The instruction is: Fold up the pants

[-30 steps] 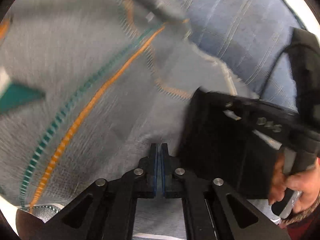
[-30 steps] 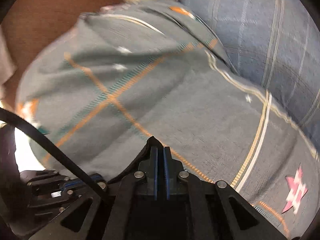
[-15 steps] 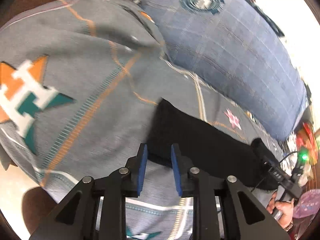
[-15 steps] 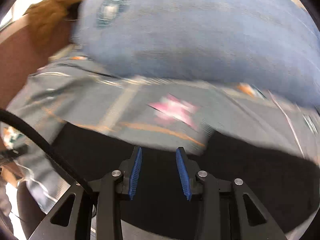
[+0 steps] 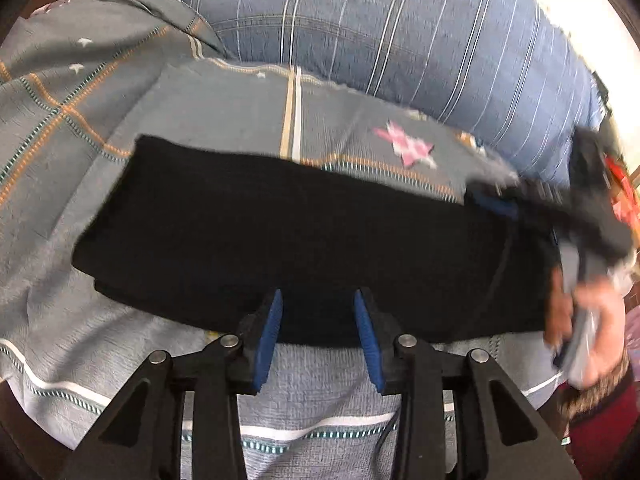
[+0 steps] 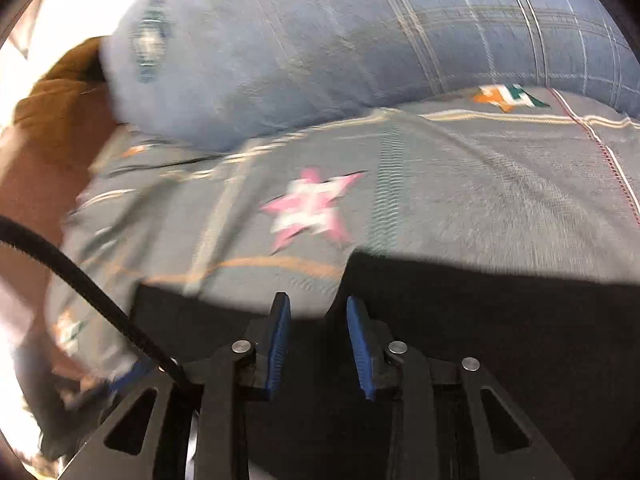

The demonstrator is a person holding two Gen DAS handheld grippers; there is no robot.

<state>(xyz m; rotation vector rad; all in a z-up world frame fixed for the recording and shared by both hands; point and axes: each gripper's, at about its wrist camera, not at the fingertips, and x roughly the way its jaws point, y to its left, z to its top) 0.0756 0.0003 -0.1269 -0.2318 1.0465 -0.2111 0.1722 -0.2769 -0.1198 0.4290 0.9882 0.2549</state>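
Mid-fold, by the look of it: black pants [image 5: 312,248] lying as a long flat band across the grey patterned bedspread [image 5: 224,120] on the bed, just in front of a blue striped pillow [image 5: 400,32]. Left tool [image 5: 318,320] hovering at the near edge of the band, jaws apart and opening, nothing pinched. Right tool [image 6: 318,328] over the band's right part, jaws apart but closing, no cloth visibly between the pads. Next, probably: pinch an end and carry it over for another fold. No readable writing; only a pink star emblem [image 5: 404,144] with blurred block shapes.
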